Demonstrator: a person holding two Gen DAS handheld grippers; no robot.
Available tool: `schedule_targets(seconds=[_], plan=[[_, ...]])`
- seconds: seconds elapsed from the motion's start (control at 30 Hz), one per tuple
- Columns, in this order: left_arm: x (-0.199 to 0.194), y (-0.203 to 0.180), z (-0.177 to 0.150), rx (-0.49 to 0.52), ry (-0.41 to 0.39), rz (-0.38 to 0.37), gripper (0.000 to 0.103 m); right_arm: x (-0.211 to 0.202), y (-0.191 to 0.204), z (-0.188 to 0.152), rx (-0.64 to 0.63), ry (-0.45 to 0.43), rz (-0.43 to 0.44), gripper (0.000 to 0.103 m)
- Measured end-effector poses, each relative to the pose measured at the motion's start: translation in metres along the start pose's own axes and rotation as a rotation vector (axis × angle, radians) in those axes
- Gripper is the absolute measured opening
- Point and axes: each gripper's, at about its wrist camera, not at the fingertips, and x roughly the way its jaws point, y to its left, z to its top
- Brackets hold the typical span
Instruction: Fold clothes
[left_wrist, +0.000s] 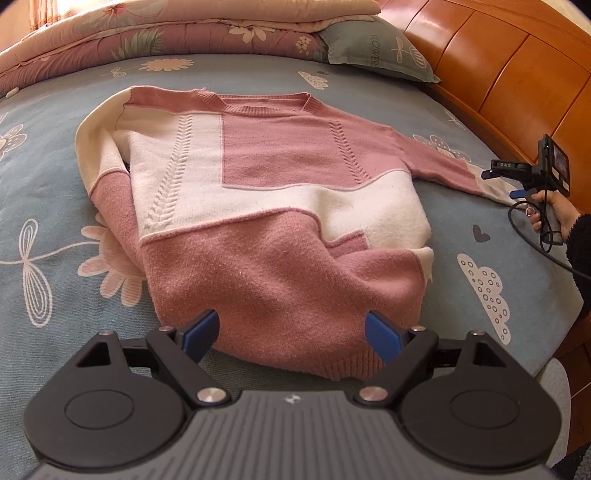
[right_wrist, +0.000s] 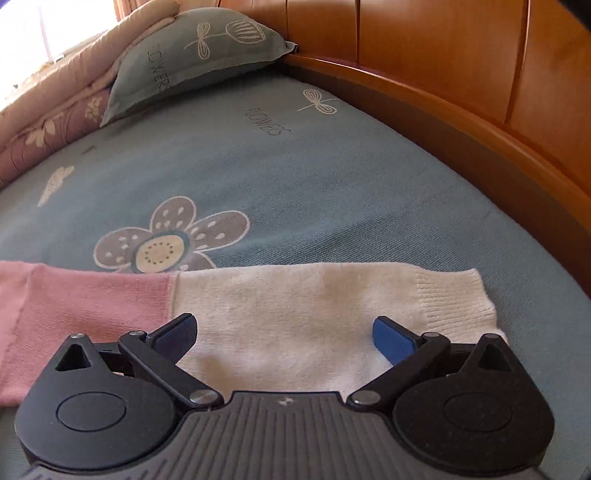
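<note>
A pink and cream knit sweater (left_wrist: 266, 206) lies flat on the bed, neck away from me. Its left sleeve is folded in along the body; its right sleeve (left_wrist: 443, 166) stretches out to the right. My left gripper (left_wrist: 291, 332) is open, its blue pads either side of the sweater's pink hem. My right gripper (right_wrist: 284, 336) is open, low over the cream end of the right sleeve (right_wrist: 314, 317), close to the ribbed cuff (right_wrist: 454, 302). It also shows in the left wrist view (left_wrist: 517, 192), held by a hand at the sleeve's end.
The bed has a blue floral sheet (left_wrist: 66, 206). A grey-green pillow (left_wrist: 373, 48) and folded pink quilts (left_wrist: 166, 33) lie at the far side. A wooden headboard (right_wrist: 461, 66) runs along the right. A black cable (left_wrist: 554, 254) trails from the right gripper.
</note>
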Motion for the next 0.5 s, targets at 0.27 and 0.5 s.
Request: schedule_targets(seconds=[0.27, 0.5], plan=[[0.009, 0.0, -0.002, -0.005, 0.026, 0.011, 0.086, 0.014, 0.041, -0.001, -0.087, -0.034, -0.01, 0.103], [0.011, 0.001, -0.002, -0.011, 0.025, 0.001, 0.086, -0.007, 0.063, -0.004, -0.073, -0.015, 0.081, 0.103]])
